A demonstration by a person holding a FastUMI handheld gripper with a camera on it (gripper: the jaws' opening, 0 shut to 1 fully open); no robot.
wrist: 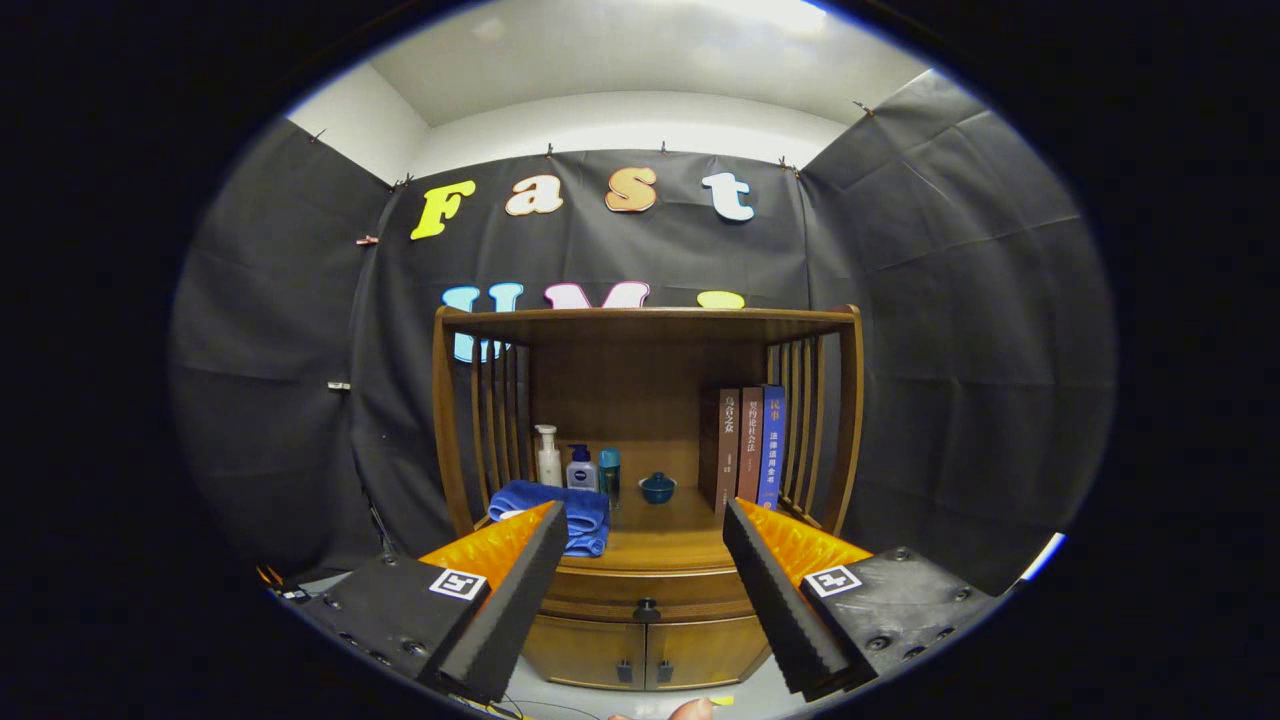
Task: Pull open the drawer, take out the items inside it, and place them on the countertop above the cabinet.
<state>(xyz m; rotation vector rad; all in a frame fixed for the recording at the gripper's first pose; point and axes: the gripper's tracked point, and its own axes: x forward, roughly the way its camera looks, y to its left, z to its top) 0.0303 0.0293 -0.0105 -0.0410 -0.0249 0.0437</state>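
drawer [645, 590] sat shut in the wooden cabinet [845, 420], its dark knob [646, 607] at the middle of the front, and the rest is told from that knob. whatever lay inside the drawer was hidden behind the closed front, so i could not tell what the items were. just below the knob two small cupboard doors [645, 650] met, each with a dark pull at the seam. just above it ran the countertop [665, 548], the bare wood there being the likely landing place for what comes out. up and to the left of the knob a folded blue towel [560, 510] lay on the counter, and behind the towel stood a white pump bottle [547, 457], a smaller bottle [582, 468] and a teal bottle [609, 472], pushed to the back as if to keep the front free. straight above the knob sat a small blue lidded bowl [658, 488], and up and to the right three books [745, 445] stood upright against the slatted side. the gripper [645, 590] was spread wide and held nothing, its two fingers framing the knob from a distance, apart from the cabinet. that wide stance and the centring on the knob suggested an approach to grasp it; the pull was not yet begun.
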